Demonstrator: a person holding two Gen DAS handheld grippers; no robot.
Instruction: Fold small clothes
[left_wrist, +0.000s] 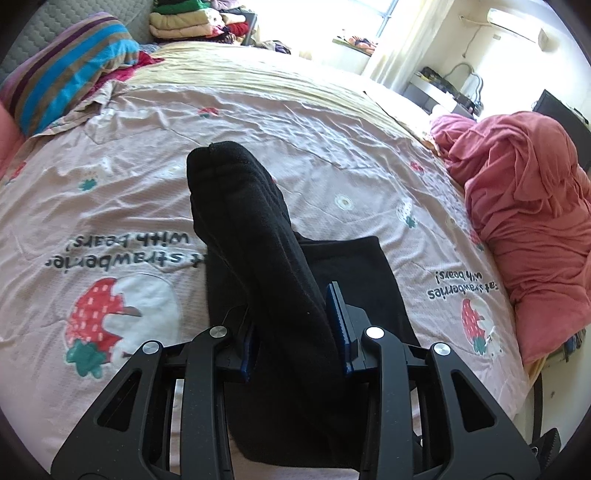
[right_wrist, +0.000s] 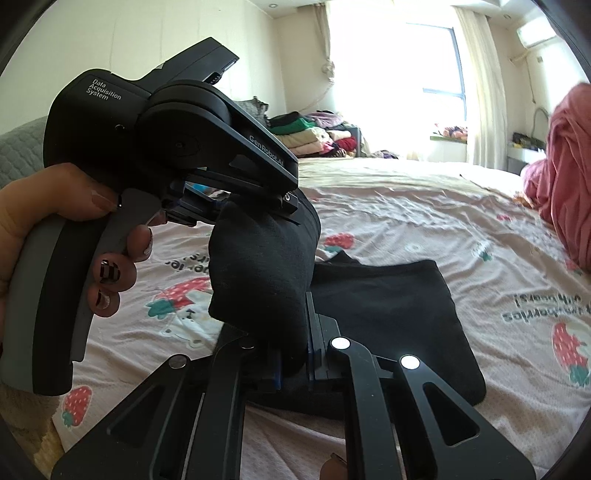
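A black garment is lifted off the pink strawberry bedspread; its lower part lies flat on the bed. My left gripper is shut on a raised fold of it, blue pads pressing both sides. In the right wrist view the same black garment hangs bunched between the two grippers, its flat part on the bedspread. My right gripper is shut on its lower end. The left gripper, held by a hand, clamps the top from the left.
A crumpled red-pink blanket lies at the bed's right edge. A striped pillow sits at the far left. Stacked folded clothes stand beyond the bed, by the window.
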